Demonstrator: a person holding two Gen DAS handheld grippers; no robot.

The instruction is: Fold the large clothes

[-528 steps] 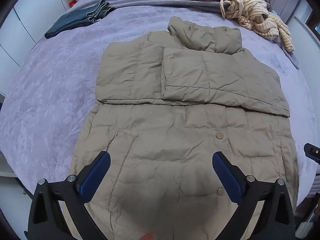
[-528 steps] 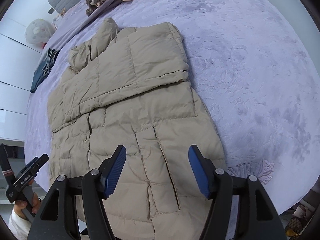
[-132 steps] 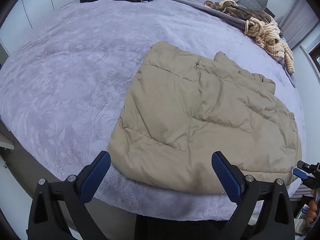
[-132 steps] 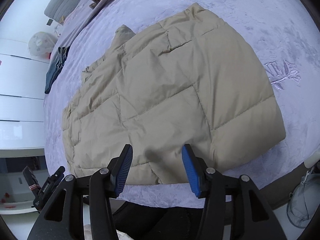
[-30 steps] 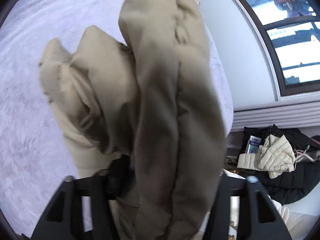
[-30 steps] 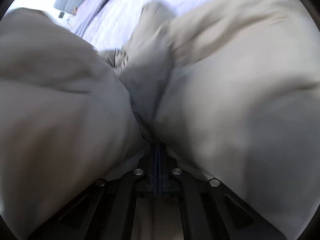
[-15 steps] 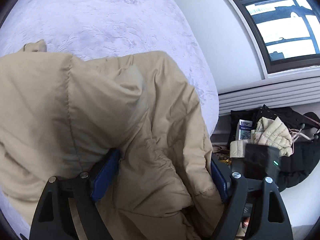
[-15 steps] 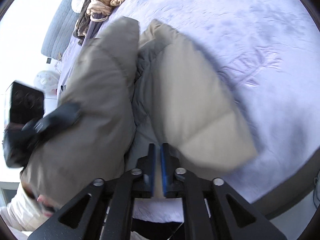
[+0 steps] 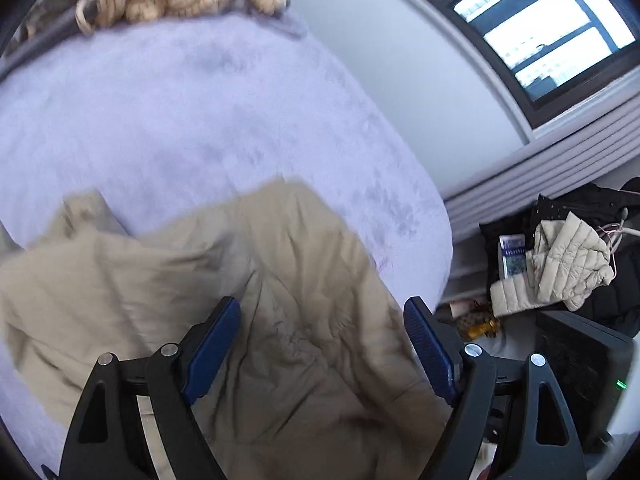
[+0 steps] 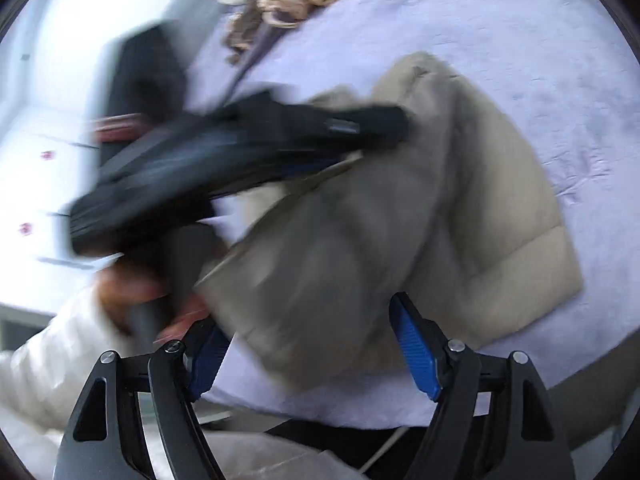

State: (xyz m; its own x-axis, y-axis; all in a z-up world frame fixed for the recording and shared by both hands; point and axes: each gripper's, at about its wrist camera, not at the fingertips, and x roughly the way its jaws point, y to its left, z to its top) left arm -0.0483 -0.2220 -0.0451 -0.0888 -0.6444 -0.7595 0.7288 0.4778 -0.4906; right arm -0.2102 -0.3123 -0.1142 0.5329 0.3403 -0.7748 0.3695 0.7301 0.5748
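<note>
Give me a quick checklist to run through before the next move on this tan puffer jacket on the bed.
1. Left gripper free of fabric: ok, pads stand apart over the jacket.
2. Right gripper free: ok, its jaws are closing with nothing pinched.
3. Jacket fully on the bed: ok, though near the edge.
4. Fold neat and flat: not ok, it looks bunched and puffy.
5. Grippers clear of each other: cannot tell, the view is blurred.

Black angular frames carry both hand-held tools, the left gripper [image 9: 322, 344] and the right gripper [image 10: 310, 350], each with ribbed blue pads [image 9: 430, 350] on its jaws and silver screws [image 9: 472, 350] at the pivots; a quilted white sleeve [image 10: 52, 354] covers the person's arm.
</note>
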